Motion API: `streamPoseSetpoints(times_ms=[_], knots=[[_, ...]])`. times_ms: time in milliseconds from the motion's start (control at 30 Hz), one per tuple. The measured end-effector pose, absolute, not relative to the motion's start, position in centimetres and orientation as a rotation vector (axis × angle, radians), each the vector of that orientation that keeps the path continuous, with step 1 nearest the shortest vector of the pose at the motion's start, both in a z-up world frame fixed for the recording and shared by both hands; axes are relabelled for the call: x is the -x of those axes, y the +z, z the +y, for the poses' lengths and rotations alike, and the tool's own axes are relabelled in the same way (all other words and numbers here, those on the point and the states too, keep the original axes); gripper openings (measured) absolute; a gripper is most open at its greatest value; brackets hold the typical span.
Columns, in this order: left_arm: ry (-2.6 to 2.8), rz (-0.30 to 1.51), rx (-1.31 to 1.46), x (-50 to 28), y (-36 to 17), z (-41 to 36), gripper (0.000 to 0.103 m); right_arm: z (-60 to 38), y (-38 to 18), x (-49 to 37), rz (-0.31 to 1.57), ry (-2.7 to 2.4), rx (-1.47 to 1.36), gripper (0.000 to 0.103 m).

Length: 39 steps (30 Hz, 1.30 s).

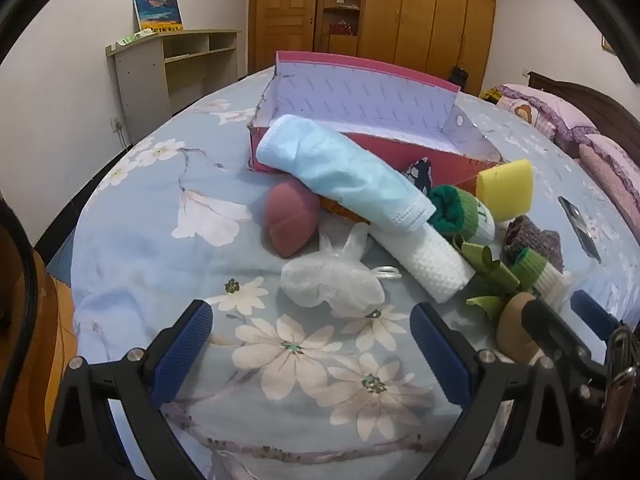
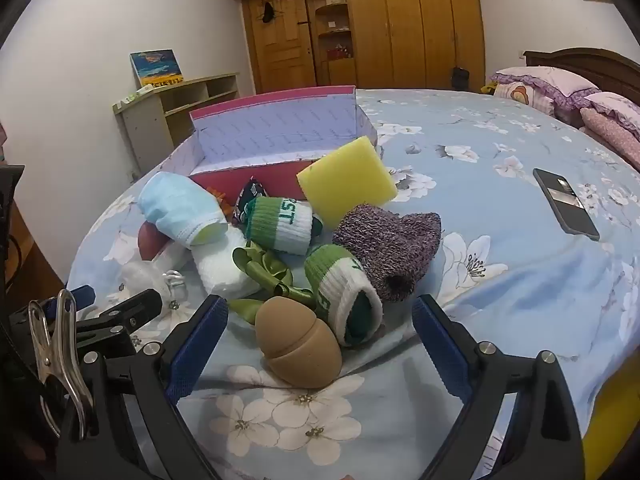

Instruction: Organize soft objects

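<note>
both tongs, left tongs (image 1: 312, 344) and right tongs (image 2: 320, 340), gape empty; tan makeup sponge (image 2: 298, 354) may roll away, snagging green ribbon (image 2: 264, 270) beside it.

A bedroom with white walls (image 1: 76, 20), a big wooden wardrobe (image 2: 416, 24) and door (image 2: 282, 40) at the back, a pale open shelf (image 1: 180, 64) holding a painting (image 1: 157, 12), and a flowery blue bed (image 2: 500, 208) with pink pillows (image 2: 540, 88).

I count two green-and-white rolled socks (image 2: 280, 222) (image 2: 346, 300), two egg-shaped makeup sponges, one pink (image 1: 290, 220), one tan (image 2: 298, 344), one yellow sponge (image 2: 346, 180), one red box (image 2: 280, 132), one phone (image 2: 566, 204).
</note>
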<state>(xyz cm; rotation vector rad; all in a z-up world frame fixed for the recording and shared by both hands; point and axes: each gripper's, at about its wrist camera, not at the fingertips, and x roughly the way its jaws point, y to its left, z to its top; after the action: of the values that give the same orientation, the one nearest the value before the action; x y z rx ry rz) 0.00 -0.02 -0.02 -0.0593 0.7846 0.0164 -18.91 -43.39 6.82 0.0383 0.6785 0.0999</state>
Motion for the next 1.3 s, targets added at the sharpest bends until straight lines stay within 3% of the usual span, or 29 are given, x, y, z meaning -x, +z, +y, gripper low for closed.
streamPoseSetpoints(times_ms=[1300], knots=[[-0.002, 0.793, 0.078, 0.19, -0.02, 0.14, 0.101, -42.90, 6.85, 18.92, 0.690, 0.104, -0.042, 0.096]])
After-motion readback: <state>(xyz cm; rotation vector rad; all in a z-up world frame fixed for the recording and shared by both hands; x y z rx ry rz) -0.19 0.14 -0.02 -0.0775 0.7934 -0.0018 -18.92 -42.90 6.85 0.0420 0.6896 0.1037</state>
